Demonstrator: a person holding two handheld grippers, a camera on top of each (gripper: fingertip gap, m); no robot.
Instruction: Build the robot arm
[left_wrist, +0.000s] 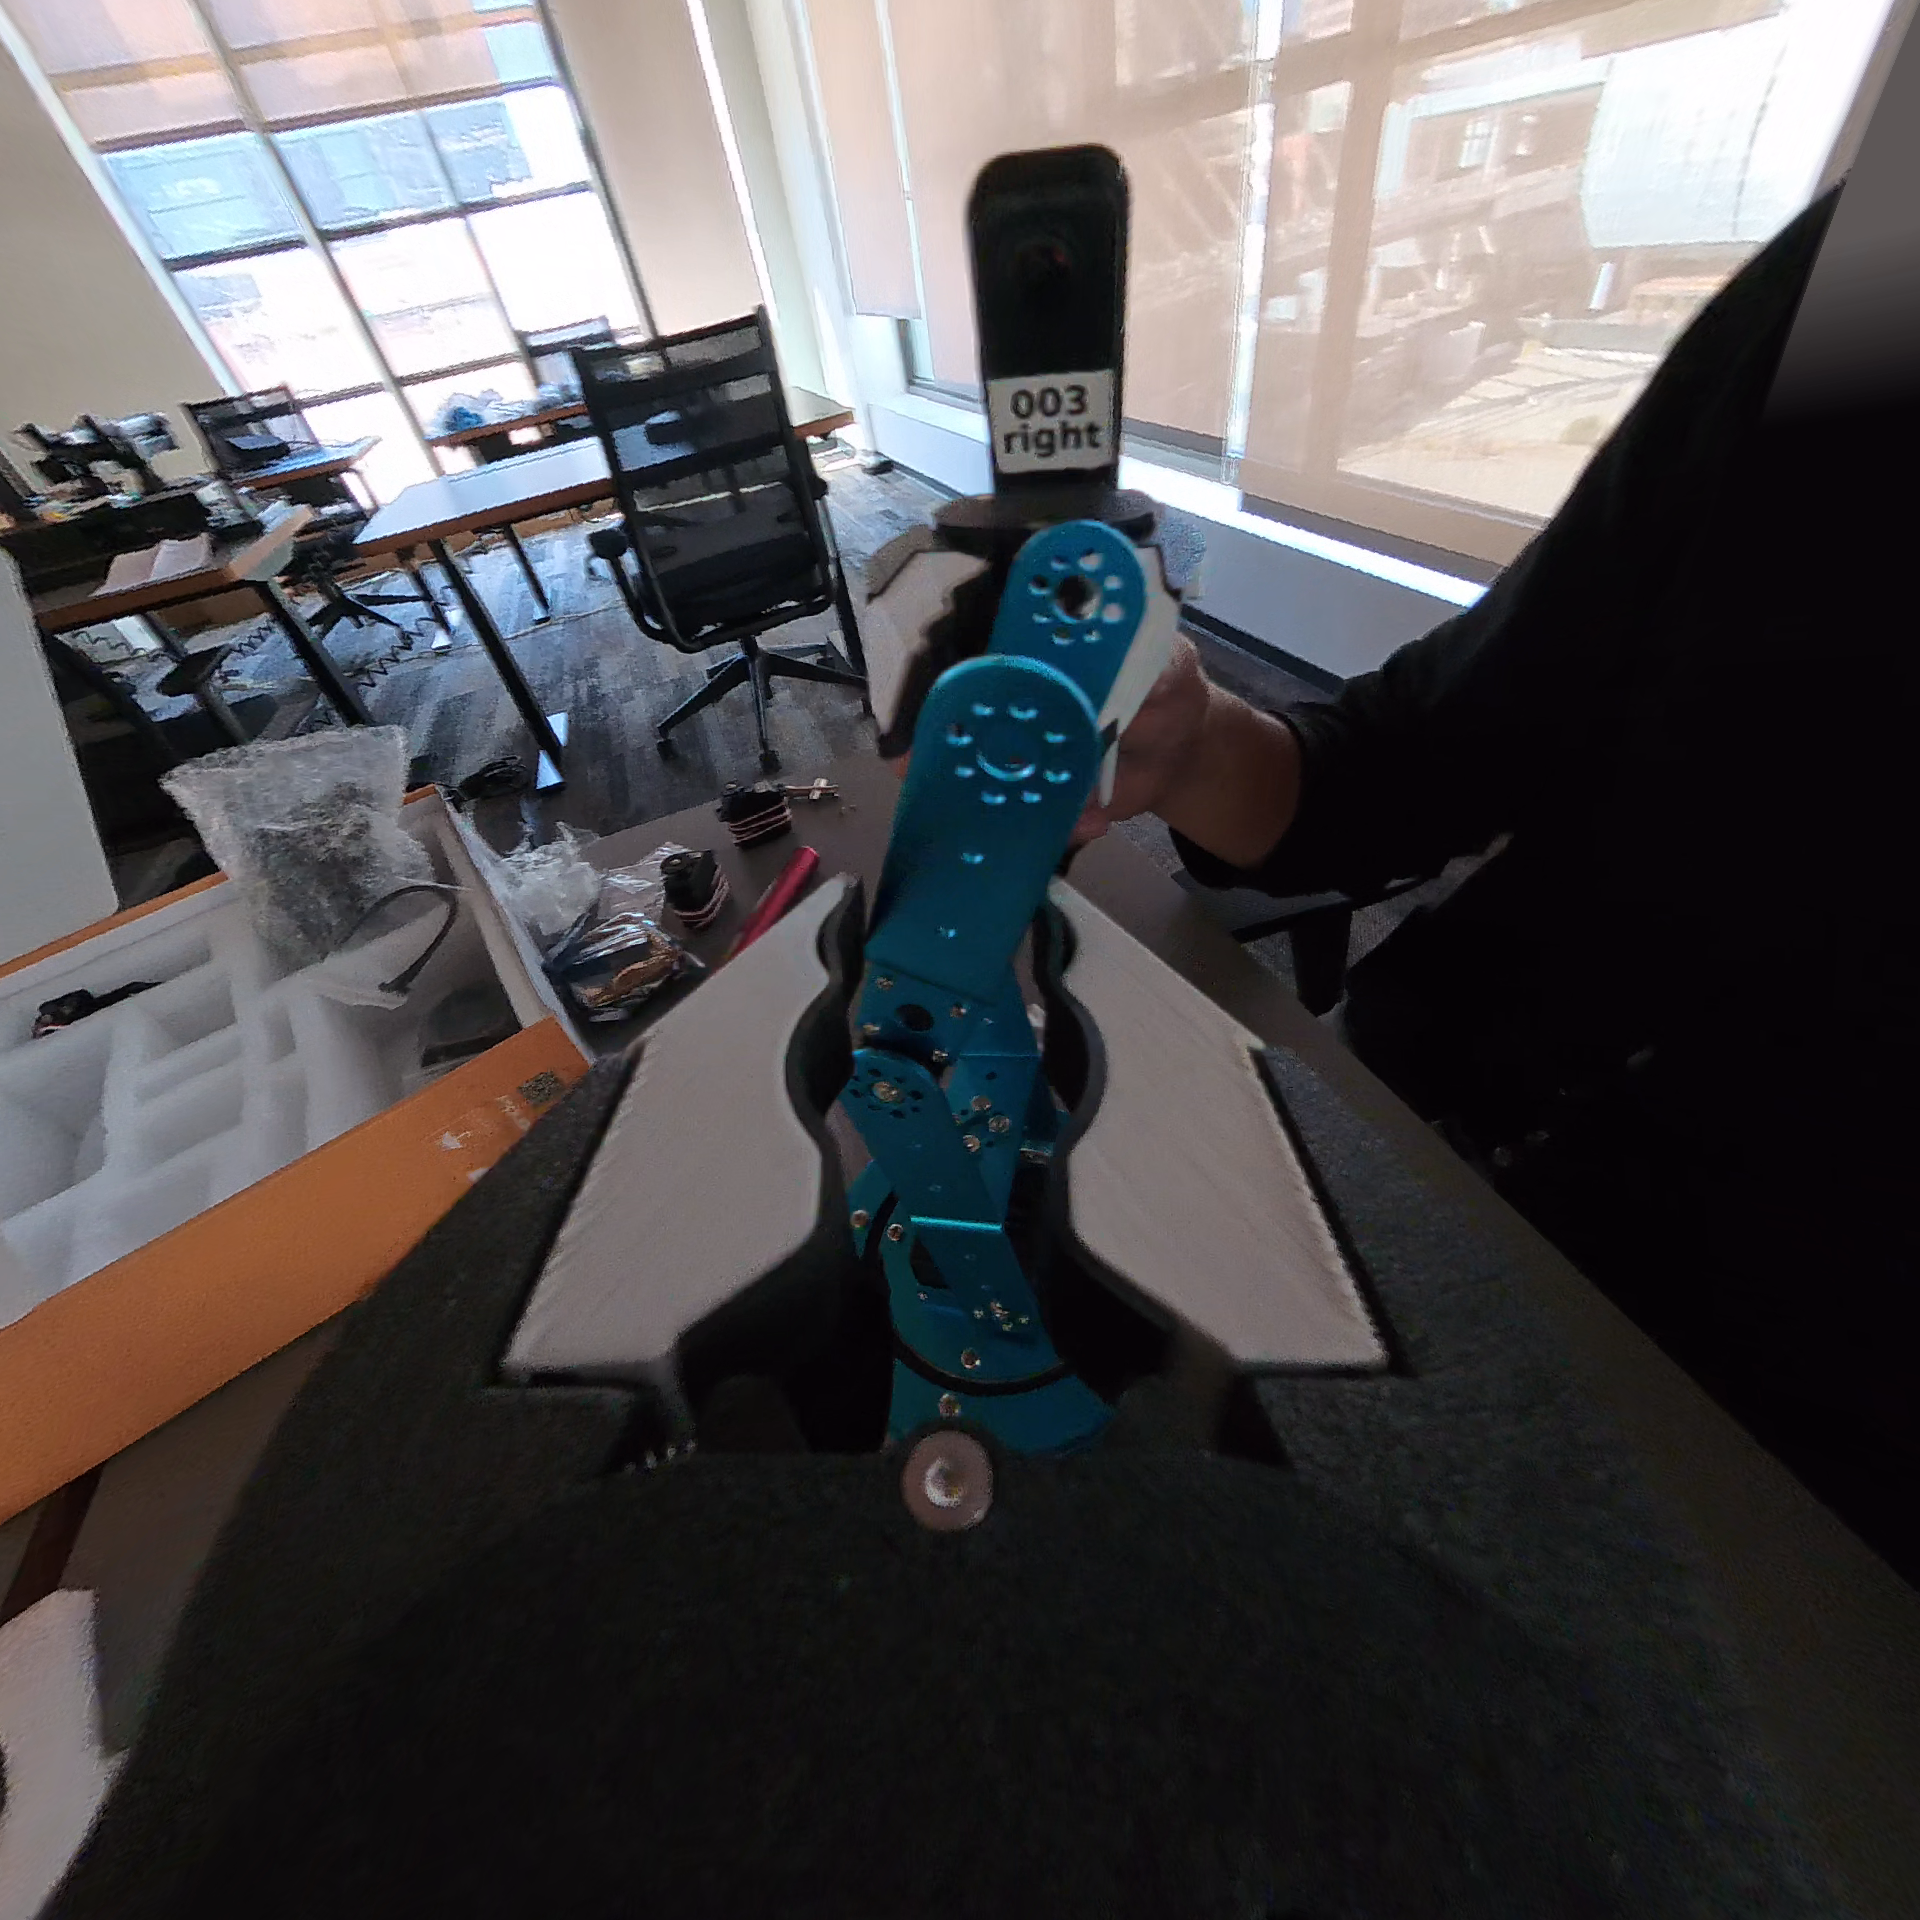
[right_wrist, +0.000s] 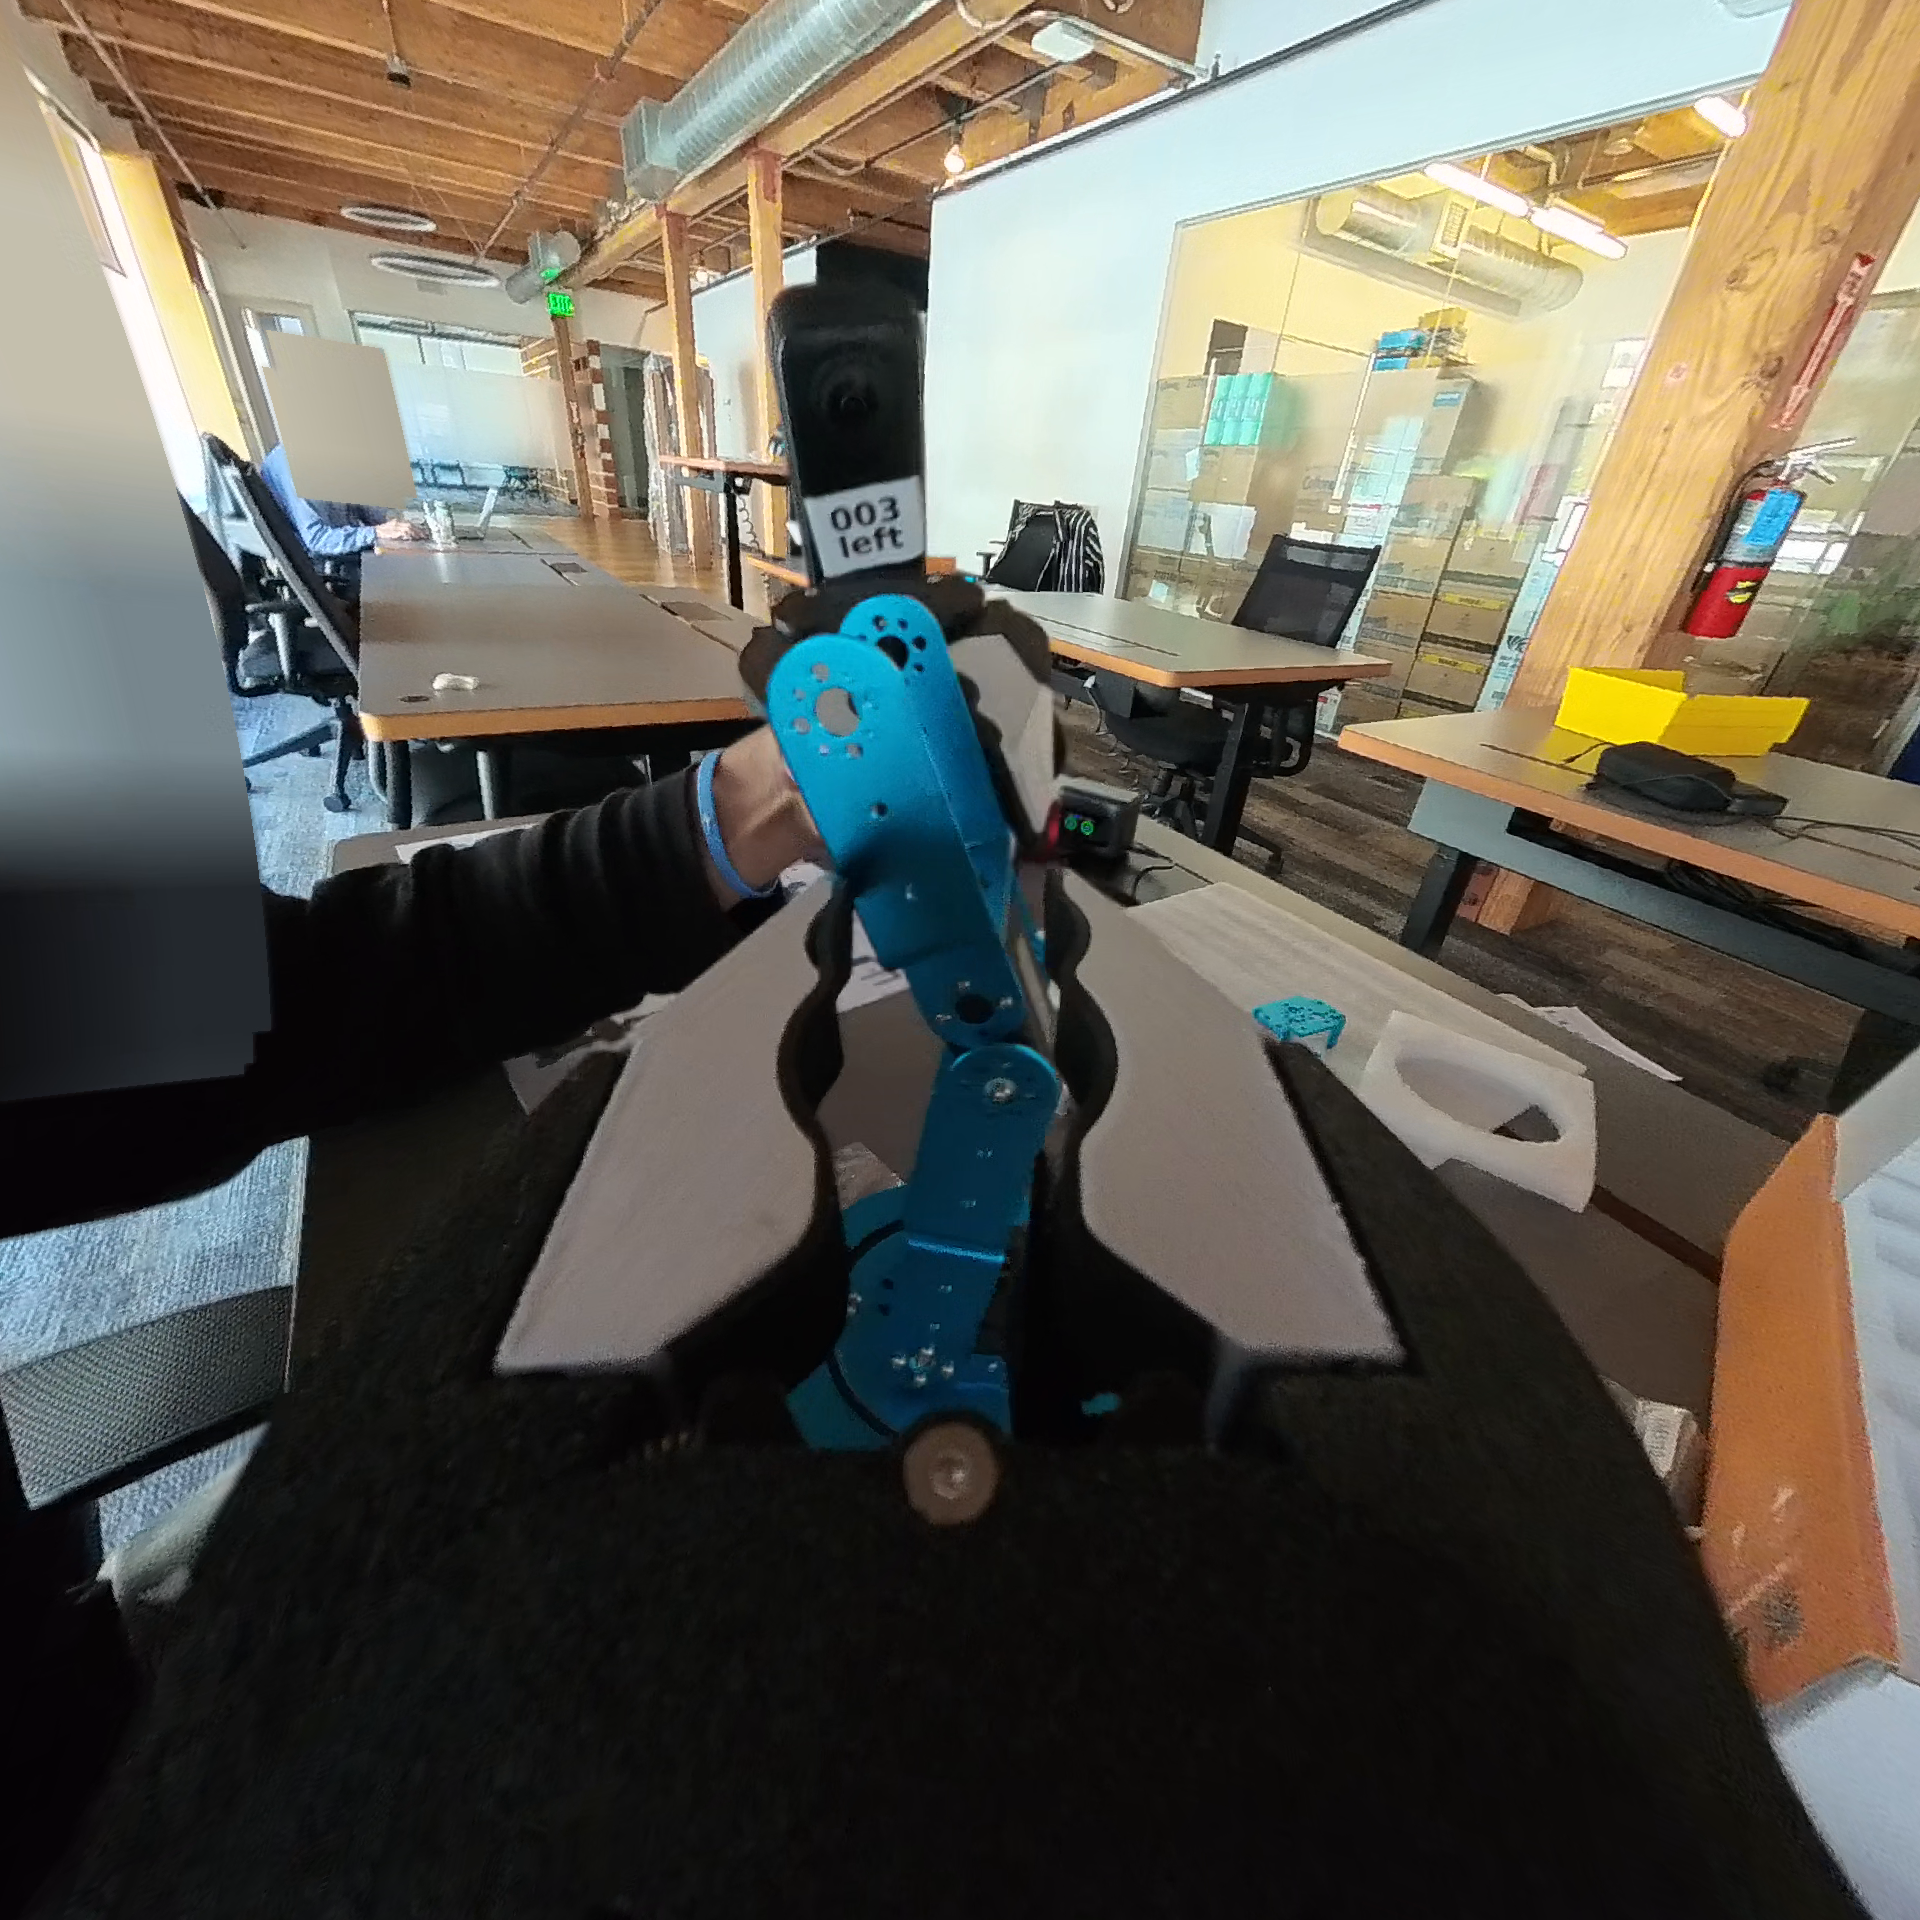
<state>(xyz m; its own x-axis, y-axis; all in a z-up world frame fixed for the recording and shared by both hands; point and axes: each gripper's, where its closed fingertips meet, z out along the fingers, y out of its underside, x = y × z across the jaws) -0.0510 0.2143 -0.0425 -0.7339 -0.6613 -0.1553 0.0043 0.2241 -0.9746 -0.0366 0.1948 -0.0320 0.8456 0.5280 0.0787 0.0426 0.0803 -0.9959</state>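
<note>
Tongs, left (left_wrist: 951, 940) and right (right_wrist: 945, 940), both clamp a blue perforated metal bracket assembly (left_wrist: 971, 1049).

Lower end of the blue anodised metal bracket assembly (left_wrist: 961, 1174): I lose it behind my left gripper's (left_wrist: 951, 935) black body.
Right gripper's (right_wrist: 940, 925) contact: blurred, I cannot judge the grip.
Orange-edged box with white foam insert (left_wrist: 249, 1195): cut off at the left edge.
Seated person's (right_wrist: 332, 520) head: masked.
</note>
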